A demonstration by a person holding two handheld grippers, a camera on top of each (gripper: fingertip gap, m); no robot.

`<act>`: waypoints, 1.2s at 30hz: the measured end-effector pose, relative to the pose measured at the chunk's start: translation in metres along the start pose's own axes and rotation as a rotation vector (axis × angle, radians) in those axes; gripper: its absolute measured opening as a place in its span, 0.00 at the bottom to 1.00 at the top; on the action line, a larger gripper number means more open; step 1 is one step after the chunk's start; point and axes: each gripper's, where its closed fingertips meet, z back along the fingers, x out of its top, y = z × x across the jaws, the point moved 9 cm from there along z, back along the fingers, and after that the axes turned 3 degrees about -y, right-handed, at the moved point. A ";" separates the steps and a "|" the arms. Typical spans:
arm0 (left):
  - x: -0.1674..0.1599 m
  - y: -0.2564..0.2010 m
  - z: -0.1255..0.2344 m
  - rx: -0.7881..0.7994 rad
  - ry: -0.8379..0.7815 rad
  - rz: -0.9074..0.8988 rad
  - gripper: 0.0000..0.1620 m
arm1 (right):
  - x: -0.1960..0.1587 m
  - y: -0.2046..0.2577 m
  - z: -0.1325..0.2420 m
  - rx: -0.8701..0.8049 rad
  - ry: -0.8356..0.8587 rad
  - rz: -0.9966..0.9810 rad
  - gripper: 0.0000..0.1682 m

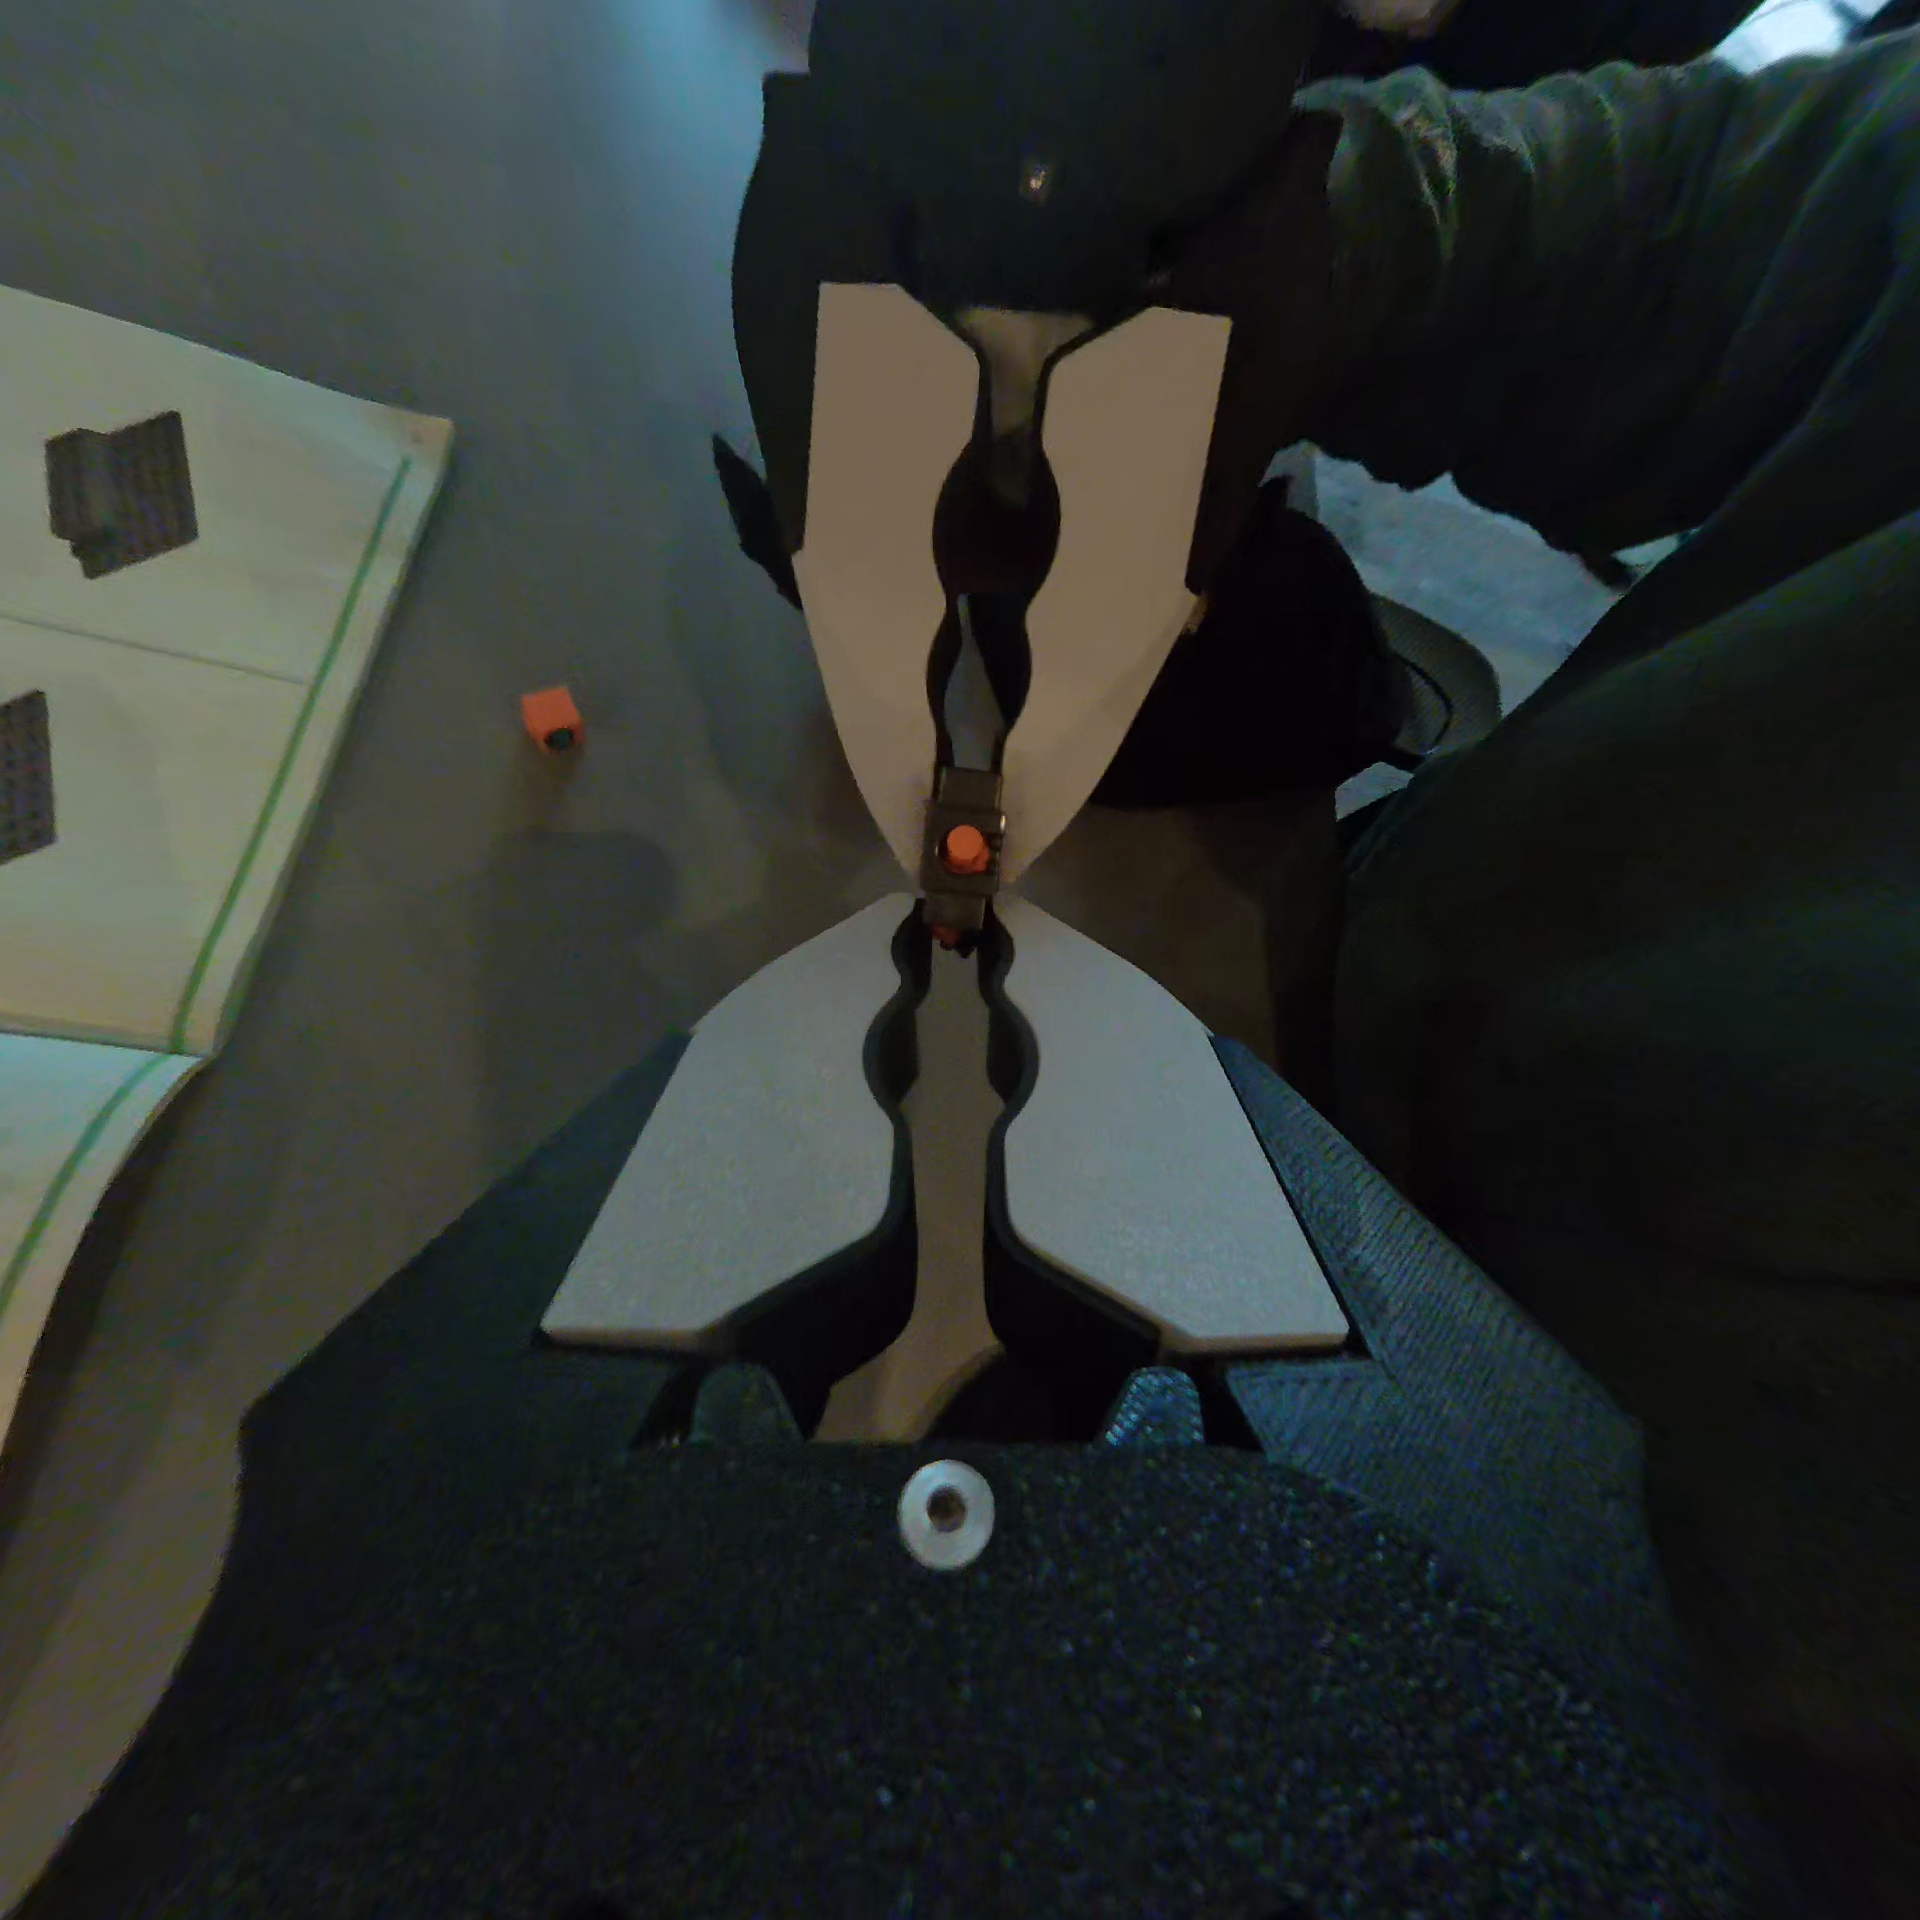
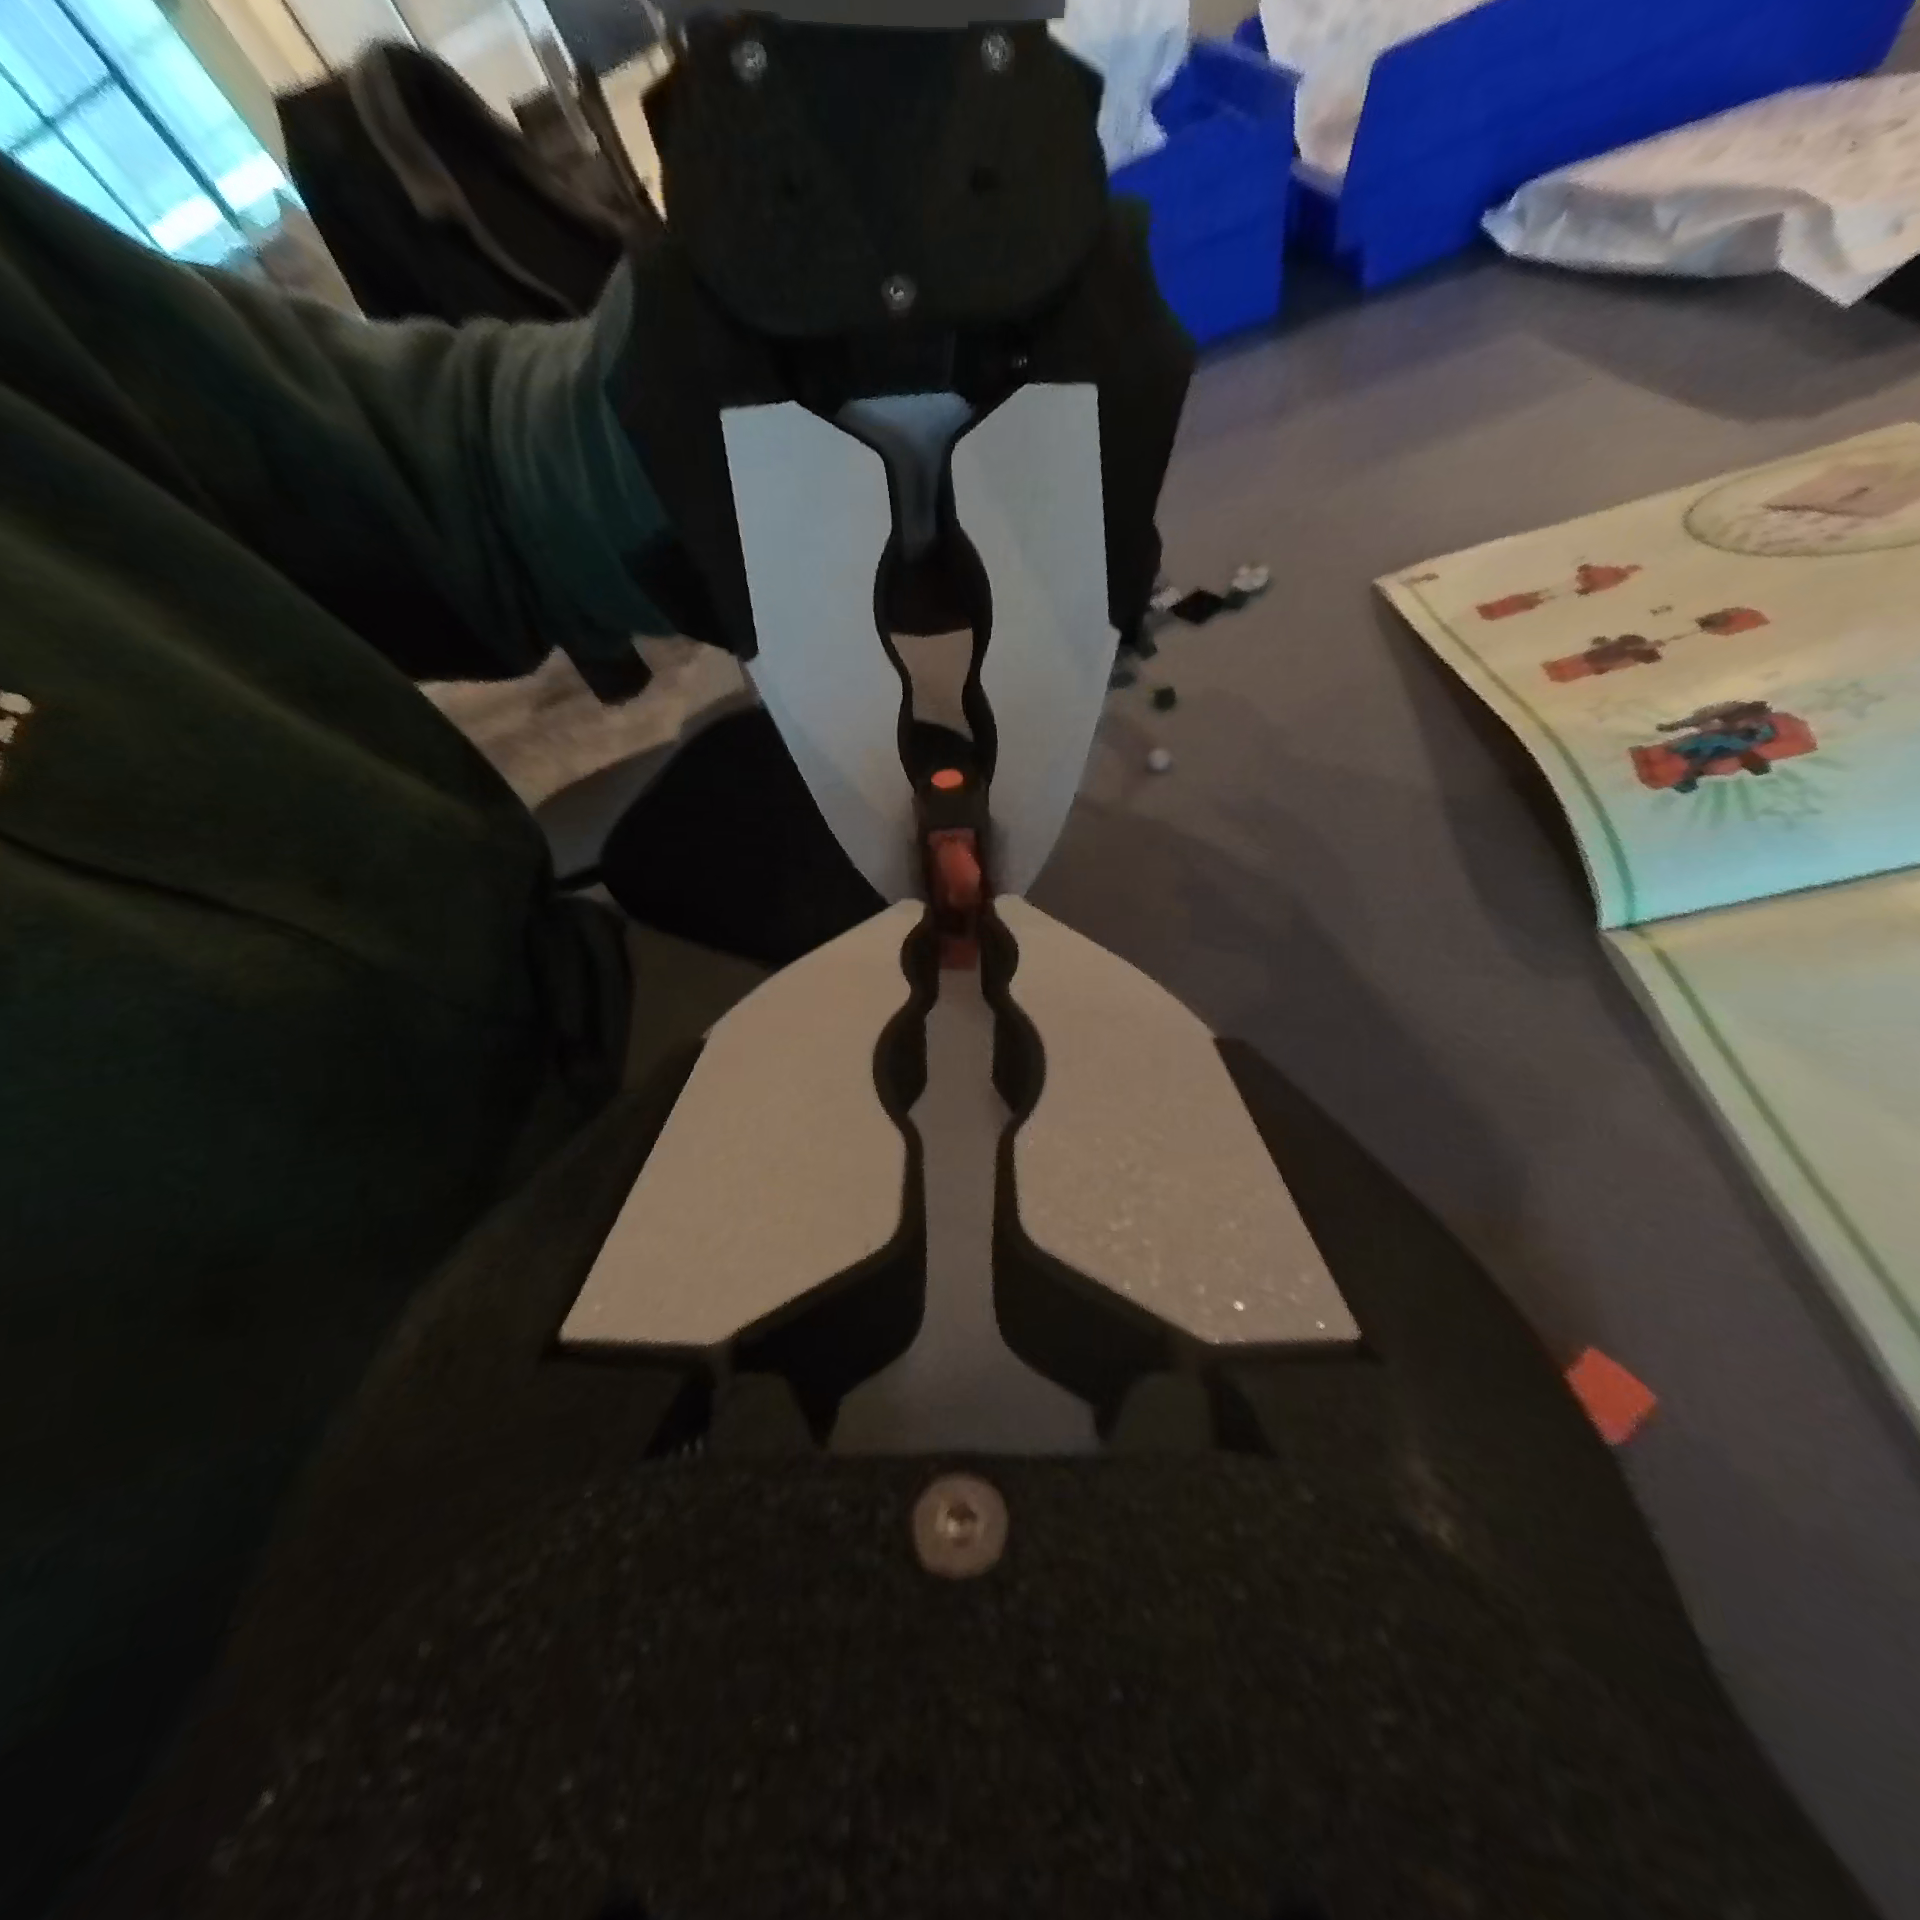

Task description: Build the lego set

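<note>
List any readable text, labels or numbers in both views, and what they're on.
Instruction booklet: small print beside the pictures, too blurred to read.
Dark green top: white print at the picture's edge, cut off, unreadable.
Left hand-held gripper, right hand-held gripper, brick piece held by both: no writing visible.

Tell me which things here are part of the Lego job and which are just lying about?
In use:
- left claw
- right claw
- black-and-orange Lego piece pinched between them
- instruction booklet
- loose orange brick

Lying about:
- blue bins
- white plastic bags
</note>
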 end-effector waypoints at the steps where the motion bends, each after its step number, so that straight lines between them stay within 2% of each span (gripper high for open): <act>1: 0.001 0.000 0.001 -0.006 -0.009 0.007 0.05 | 0.000 0.000 0.000 0.001 -0.015 0.004 0.04; 5: 0.002 -0.003 0.003 -0.016 -0.045 -0.008 0.05 | 0.000 0.003 0.002 0.008 -0.074 -0.010 0.04; 8: 0.003 -0.006 0.006 0.010 -0.057 -0.059 0.15 | 0.000 0.004 0.004 0.031 -0.138 -0.039 0.04; 10: 0.003 -0.008 0.009 0.000 -0.098 -0.056 0.17 | 0.000 0.005 0.007 0.041 -0.174 -0.045 0.04; 12: 0.002 -0.007 0.010 -0.025 -0.162 -0.033 0.16 | 0.001 0.005 0.009 0.036 -0.181 -0.038 0.04; 18: -0.001 -0.009 0.010 -0.080 -0.344 0.012 0.05 | 0.010 0.008 0.013 0.054 -0.221 -0.019 0.04; 23: 0.001 -0.010 0.012 -0.084 -0.430 0.012 0.05 | 0.018 0.008 0.015 0.062 -0.248 -0.015 0.04; 27: 0.000 -0.012 0.013 -0.054 -0.436 -0.022 0.05 | 0.019 0.009 0.016 0.064 -0.223 0.002 0.04; 30: -0.002 -0.011 0.012 -0.030 -0.420 -0.032 0.05 | 0.023 0.006 0.023 0.045 -0.173 0.034 0.11; 36: -0.010 -0.009 0.006 -0.003 -0.383 -0.051 0.05 | 0.043 0.010 0.026 -0.018 -0.075 0.143 0.12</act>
